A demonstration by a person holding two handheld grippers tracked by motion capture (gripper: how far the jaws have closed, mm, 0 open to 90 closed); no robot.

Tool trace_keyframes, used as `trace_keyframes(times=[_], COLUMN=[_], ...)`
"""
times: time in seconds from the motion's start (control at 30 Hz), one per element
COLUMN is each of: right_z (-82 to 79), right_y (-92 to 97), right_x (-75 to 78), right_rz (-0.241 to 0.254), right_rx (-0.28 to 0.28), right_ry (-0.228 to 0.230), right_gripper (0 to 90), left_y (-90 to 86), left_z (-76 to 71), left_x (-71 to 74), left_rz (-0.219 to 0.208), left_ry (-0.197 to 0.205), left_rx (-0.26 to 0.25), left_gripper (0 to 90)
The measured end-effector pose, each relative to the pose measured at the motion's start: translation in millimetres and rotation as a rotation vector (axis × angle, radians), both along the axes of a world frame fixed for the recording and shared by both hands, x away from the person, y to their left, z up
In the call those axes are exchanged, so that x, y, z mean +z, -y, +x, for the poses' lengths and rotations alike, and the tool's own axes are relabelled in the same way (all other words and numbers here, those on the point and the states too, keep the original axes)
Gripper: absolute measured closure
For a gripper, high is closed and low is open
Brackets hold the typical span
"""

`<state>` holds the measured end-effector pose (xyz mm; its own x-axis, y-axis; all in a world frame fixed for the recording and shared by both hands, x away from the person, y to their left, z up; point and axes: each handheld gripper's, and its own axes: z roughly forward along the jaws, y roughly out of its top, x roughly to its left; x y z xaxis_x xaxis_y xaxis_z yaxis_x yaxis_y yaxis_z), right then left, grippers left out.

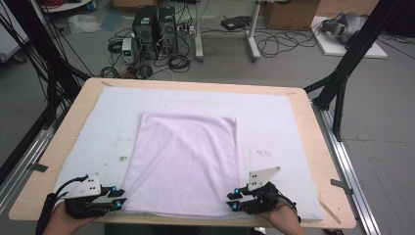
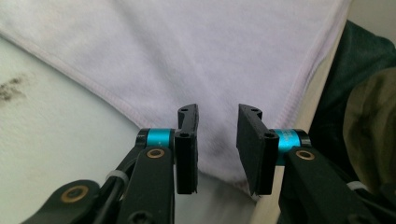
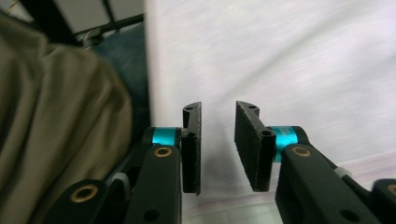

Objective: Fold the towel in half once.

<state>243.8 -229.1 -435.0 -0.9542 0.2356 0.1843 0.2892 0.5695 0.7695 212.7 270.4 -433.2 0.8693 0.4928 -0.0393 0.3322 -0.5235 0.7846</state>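
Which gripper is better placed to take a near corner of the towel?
Left gripper, slightly: the towel corner lies between its parted pads. The right gripper is open at the other near corner, but its view shows no corner between the pads.

Left gripper point(image 1: 119, 197) – right gripper point(image 1: 234, 200) – agape

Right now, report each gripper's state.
Left gripper: open, jaws apart over the towel corner, holding nothing.
Right gripper: open over the towel's edge, holding nothing.

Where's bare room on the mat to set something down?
Free: the mat strips left, right and beyond the towel. Crowded: the near edge, where the left hand-held gripper and right hand-held gripper sit at the towel's corners.
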Motion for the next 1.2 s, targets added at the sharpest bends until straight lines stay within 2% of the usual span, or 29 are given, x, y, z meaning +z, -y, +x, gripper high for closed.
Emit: trace_keyframes(times=[0.23, 0.3, 0.47, 0.5, 0.83, 1.03, 1.2], right_z=[29.3, 37.8, 56.4, 61.0, 86.6, 99.1, 106.3], right_y=[7.2, 8.0, 6.3, 5.2, 1.7, -0.6, -3.6], right_x=[11.7, 13.4, 15.5, 16.0, 18.6, 22.8, 23.5], right_rz=[0.033, 0.047, 0.063, 0.065, 0.093, 0.104, 0.086], right_rx=[-0.117, -0.141, -0.185, -0.190, -0.241, -0.242, -0.237], right_ry=[0.058, 0.053, 0.070, 0.087, 0.108, 0.128, 0.132], right_gripper=[61.2, 58.5, 54.1, 52.5, 43.6, 40.9, 39.9], left_y=[3.7, 5.9, 12.6, 14.2, 23.1, 26.3, 28.4], left_z=[21.3, 28.7, 46.1, 48.9, 77.3, 88.2, 96.5], left_x=[10.9, 13.0, 17.8, 19.0, 24.0, 24.2, 21.5], left_rz=[-0.062, -0.073, -0.096, -0.097, -0.137, -0.153, -0.136], left_ry=[0.028, 0.036, 0.052, 0.053, 0.070, 0.076, 0.077], left_rx=[0.041, 0.055, 0.084, 0.090, 0.124, 0.140, 0.149], left_gripper=[62.4, 60.5, 56.2, 54.8, 48.8, 45.4, 45.2])
